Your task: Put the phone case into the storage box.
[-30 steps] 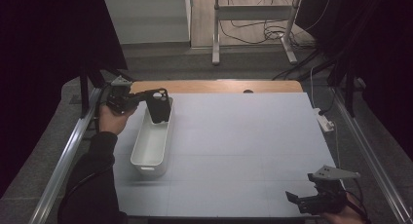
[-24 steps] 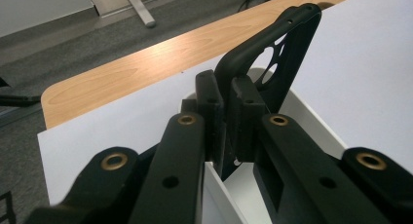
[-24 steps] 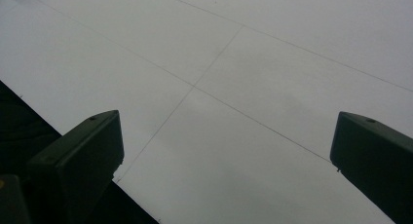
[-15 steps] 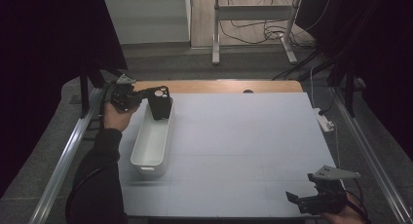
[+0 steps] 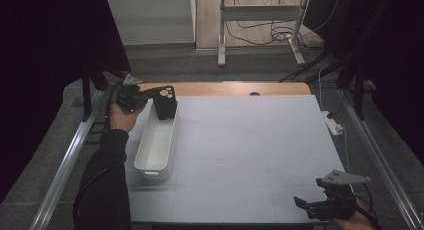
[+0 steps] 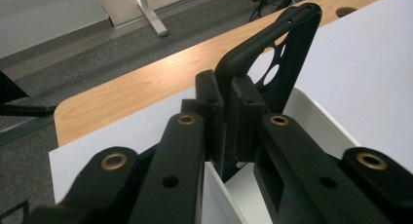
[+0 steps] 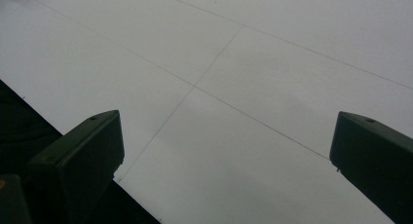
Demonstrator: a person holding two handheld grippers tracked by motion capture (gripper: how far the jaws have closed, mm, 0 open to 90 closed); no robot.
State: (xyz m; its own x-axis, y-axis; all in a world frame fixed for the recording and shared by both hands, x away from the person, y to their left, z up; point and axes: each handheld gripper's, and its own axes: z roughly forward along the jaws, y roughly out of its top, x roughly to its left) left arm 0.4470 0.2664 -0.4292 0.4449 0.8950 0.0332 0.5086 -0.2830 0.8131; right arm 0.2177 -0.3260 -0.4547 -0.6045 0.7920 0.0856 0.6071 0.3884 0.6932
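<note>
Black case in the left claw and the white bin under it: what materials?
Phone case: looks like matte black soft plastic or rubber; thin rounded rim, moulded camera cut-outs, no glare. Bin: likely rigid white plastic, smooth satin; thin walls, rounded corners, faint sheen. Neither is certain from looks alone.

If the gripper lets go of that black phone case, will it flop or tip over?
The black phone case with round camera cutouts keeps its shape though pinched by one edge, so probably stiffish. It looks thin and light; released upright, it would likely tip into the white rectangular bin.

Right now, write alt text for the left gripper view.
The left gripper has its black jaws shut on the edge of a black phone case, held upright over the end of a white bin. Behind lie the grey table cover and a wooden table edge.
</note>
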